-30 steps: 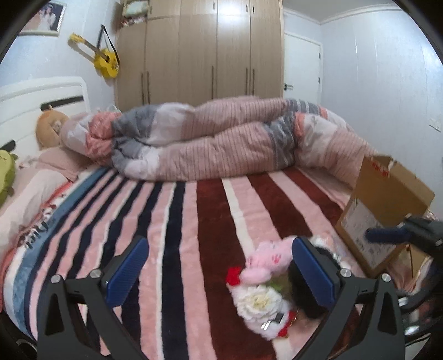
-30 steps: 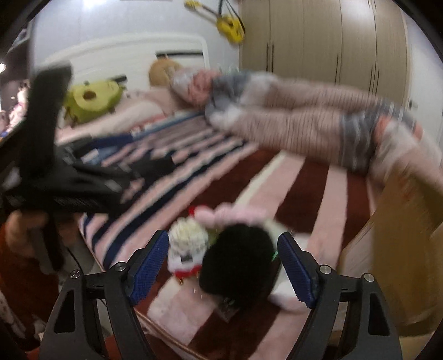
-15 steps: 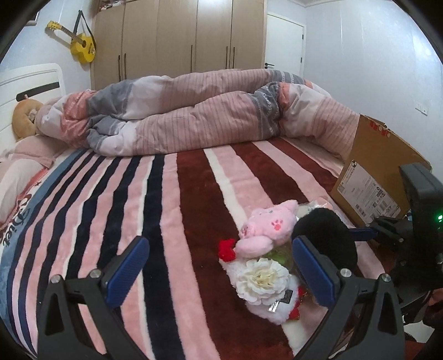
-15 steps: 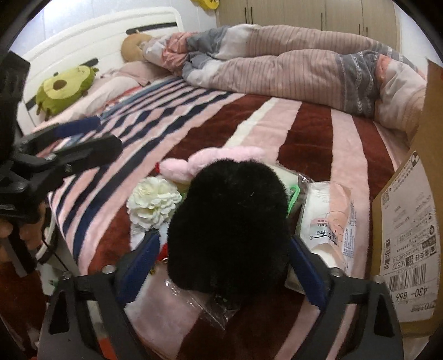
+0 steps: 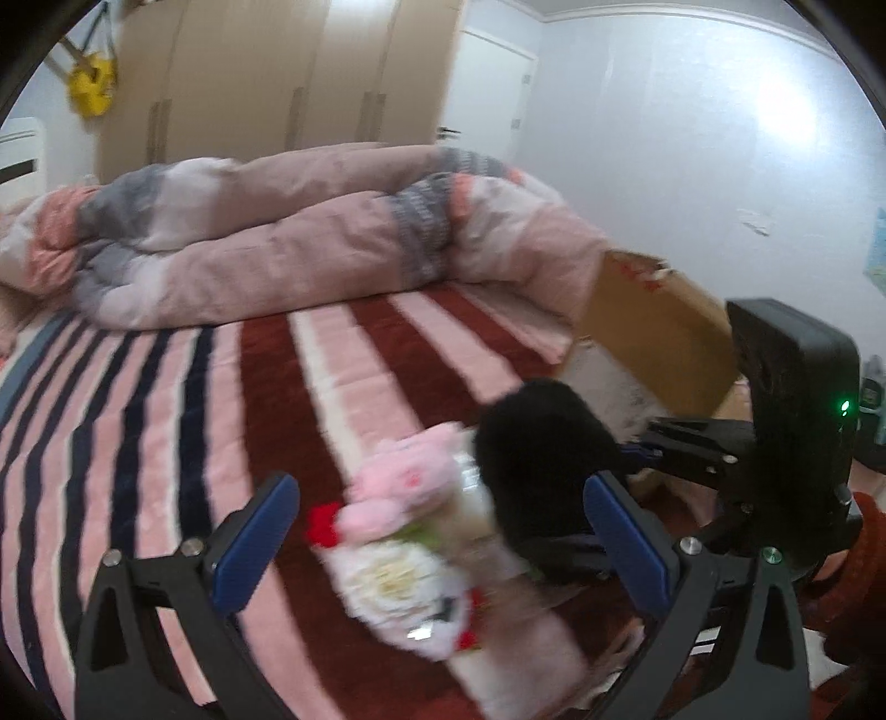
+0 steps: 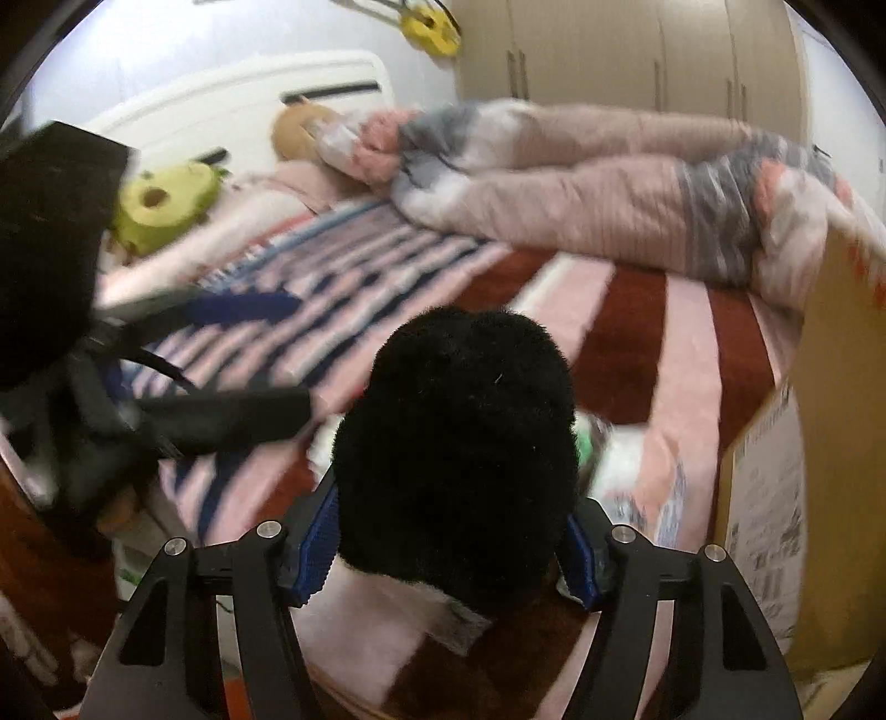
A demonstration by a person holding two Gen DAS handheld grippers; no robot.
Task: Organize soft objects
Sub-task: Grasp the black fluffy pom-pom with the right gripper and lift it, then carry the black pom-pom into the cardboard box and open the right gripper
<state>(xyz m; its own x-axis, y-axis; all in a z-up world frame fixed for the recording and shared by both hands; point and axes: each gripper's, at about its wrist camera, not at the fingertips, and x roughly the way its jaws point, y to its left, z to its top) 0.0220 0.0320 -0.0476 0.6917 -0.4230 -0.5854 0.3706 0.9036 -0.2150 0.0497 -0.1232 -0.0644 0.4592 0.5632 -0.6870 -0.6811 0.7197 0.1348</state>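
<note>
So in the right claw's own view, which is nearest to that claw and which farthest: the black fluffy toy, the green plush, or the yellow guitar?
1. Black fluffy toy: between the right claw's pads, which have just been closing.
2. Green plush: far left, by the headboard.
3. Yellow guitar: on the wall, top centre.

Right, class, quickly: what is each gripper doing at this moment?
Left gripper: open, holding nothing.
Right gripper: jaws have just been closing and now grip the fluffy black plush toy by both sides.
</note>
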